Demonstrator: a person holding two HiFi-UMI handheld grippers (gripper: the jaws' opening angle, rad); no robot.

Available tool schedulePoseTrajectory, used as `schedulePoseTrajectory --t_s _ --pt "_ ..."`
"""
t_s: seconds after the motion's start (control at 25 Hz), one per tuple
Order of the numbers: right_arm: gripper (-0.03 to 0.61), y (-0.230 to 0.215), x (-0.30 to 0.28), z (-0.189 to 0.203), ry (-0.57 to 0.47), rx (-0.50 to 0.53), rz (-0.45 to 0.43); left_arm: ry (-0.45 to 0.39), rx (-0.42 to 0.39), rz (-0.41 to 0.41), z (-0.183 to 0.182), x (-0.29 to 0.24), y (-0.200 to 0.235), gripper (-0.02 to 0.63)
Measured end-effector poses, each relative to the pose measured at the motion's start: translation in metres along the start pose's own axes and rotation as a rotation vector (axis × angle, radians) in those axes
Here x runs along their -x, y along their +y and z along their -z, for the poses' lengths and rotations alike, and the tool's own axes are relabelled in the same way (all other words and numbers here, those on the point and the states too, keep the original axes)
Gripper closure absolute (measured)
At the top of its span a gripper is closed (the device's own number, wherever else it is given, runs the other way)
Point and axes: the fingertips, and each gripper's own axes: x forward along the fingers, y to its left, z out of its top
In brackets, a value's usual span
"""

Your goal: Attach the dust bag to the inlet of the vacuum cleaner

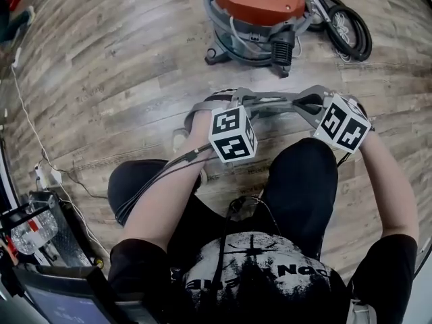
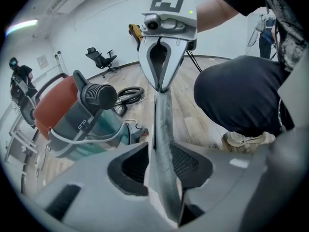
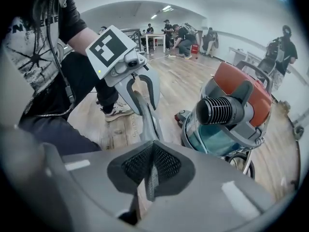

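Note:
A flat grey dust bag (image 1: 280, 102) hangs edge-on between my two grippers above the wooden floor, in front of the person's knees. My right gripper (image 3: 152, 166) is shut on one end of the dust bag (image 3: 149, 124). My left gripper (image 2: 161, 166) has its jaws apart, and the other end of the dust bag (image 2: 161, 129) runs between them. The vacuum cleaner (image 1: 260, 5), with an orange top and teal drum, stands a short way ahead. Its black ribbed inlet (image 3: 217, 111) faces the grippers; it also shows as the inlet (image 2: 99, 96) in the left gripper view.
A black hose (image 1: 347, 25) lies coiled to the right of the vacuum. A white cable (image 1: 27, 113) runs along the floor at the left to a power strip (image 1: 44, 177). A cart (image 1: 37, 235) stands at the lower left. People (image 3: 181, 33) work at the far end of the room.

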Motion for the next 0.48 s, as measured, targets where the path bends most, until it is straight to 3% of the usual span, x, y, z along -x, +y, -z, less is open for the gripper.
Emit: schedulePoseTrajectory --t_s 0.08,0.16,0.36,0.48 --pt "0.572 -0.001 0.0 -0.001 -0.002 -0.005 0.009 -0.003 -0.001 -0.002 -0.002 0.002 0.001 0.55" --pt "0.572 -0.002 0.003 -0.002 -0.008 -0.014 0.021 -0.015 0.001 -0.009 -0.005 0.006 0.003 0.573" --pt "0.565 -0.012 0.012 -0.008 -0.018 0.007 0.079 -0.036 0.002 -0.045 -0.013 0.015 0.018 0.586" --pt "0.504 -0.013 0.016 -0.012 -0.015 0.028 0.078 -0.033 0.007 -0.052 -0.014 0.017 0.024 0.586"
